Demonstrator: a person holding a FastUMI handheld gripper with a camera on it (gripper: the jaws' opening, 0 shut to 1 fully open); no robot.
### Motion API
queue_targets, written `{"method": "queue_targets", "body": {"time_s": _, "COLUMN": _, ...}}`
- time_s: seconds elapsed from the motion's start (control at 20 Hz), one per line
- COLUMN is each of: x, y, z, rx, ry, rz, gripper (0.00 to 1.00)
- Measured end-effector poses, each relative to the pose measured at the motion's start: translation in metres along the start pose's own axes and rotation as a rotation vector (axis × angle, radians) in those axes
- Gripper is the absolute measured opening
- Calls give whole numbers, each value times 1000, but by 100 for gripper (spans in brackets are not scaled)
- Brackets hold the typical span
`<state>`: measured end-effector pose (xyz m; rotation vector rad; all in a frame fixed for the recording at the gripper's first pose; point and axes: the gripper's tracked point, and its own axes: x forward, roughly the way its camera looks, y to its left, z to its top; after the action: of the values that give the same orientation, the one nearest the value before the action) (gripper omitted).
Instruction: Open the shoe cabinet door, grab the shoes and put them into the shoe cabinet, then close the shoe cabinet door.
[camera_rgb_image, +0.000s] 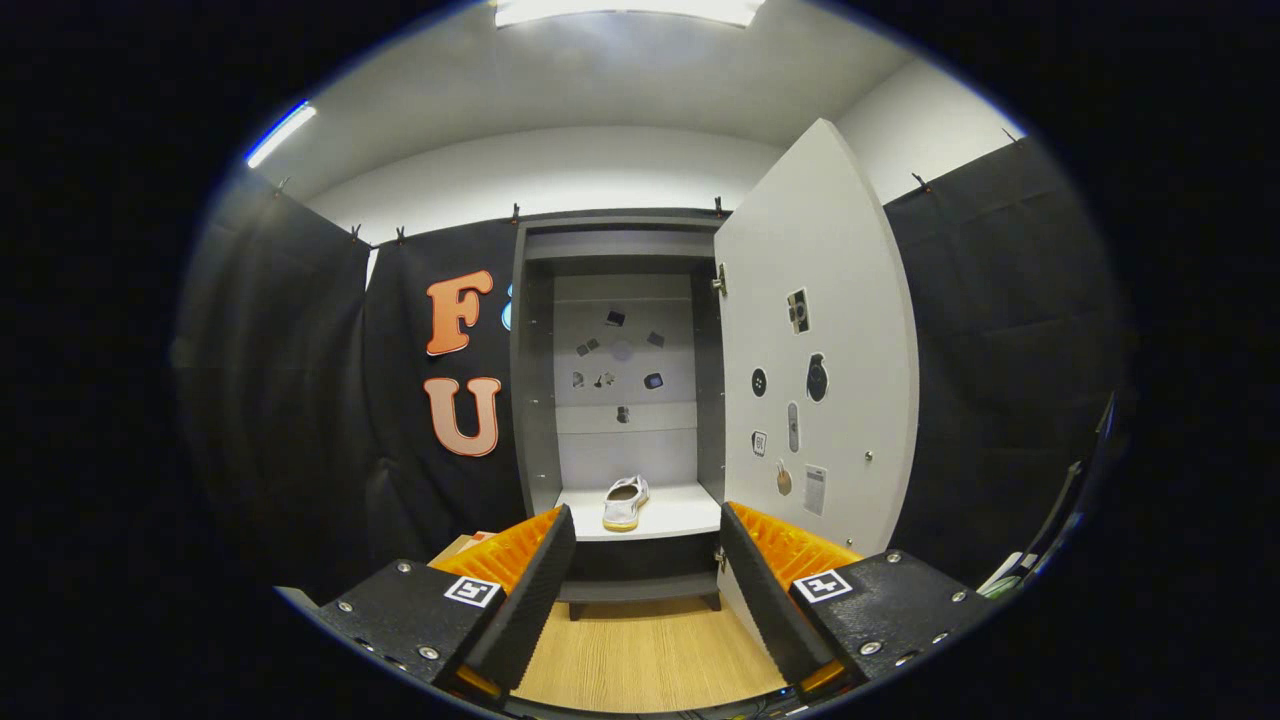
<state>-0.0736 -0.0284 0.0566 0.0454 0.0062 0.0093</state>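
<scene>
Gripper (647, 590) spread, empty; shoe (625, 502) inside cabinet (532, 400), door (830, 300) open.

The small stickers (615, 350) on the back wall of the shoe cabinet (620, 390) are too small to make out. The same holds for the stickers on the open door (815, 340) at 3 o'clock from the shelf. The shoe (626, 503) on the shelf (680, 512) shows its heel end; its toe is foreshortened. The fingers (520, 600) stand wide apart and hide the two lower corners of the cabinet. At 4 o'clock some objects (1010, 575) are cut off and unclear.
</scene>
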Motion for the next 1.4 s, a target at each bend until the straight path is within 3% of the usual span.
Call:
{"method": "queue_targets", "body": {"time_s": 0.2, "x": -11, "y": -44, "z": 14, "rx": -18, "ry": -18, "rz": -73, "gripper": 91}}
{"method": "queue_targets", "body": {"time_s": 0.45, "x": -24, "y": -135, "z": 27, "rx": -52, "ry": -18, "rz": -235, "gripper": 91}}
{"method": "queue_targets", "body": {"time_s": 0.7, "x": -8, "y": -212, "z": 20, "rx": -46, "ry": 5, "rz": -335, "gripper": 91}}
{"method": "queue_targets", "body": {"time_s": 0.95, "x": 30, "y": -245, "z": -3, "rx": -15, "ry": 47, "rz": -321, "gripper": 91}}
{"method": "queue_targets", "body": {"time_s": 1.4, "x": 39, "y": -210, "z": -5, "rx": -39, "ry": 40, "rz": -235, "gripper": 88}}
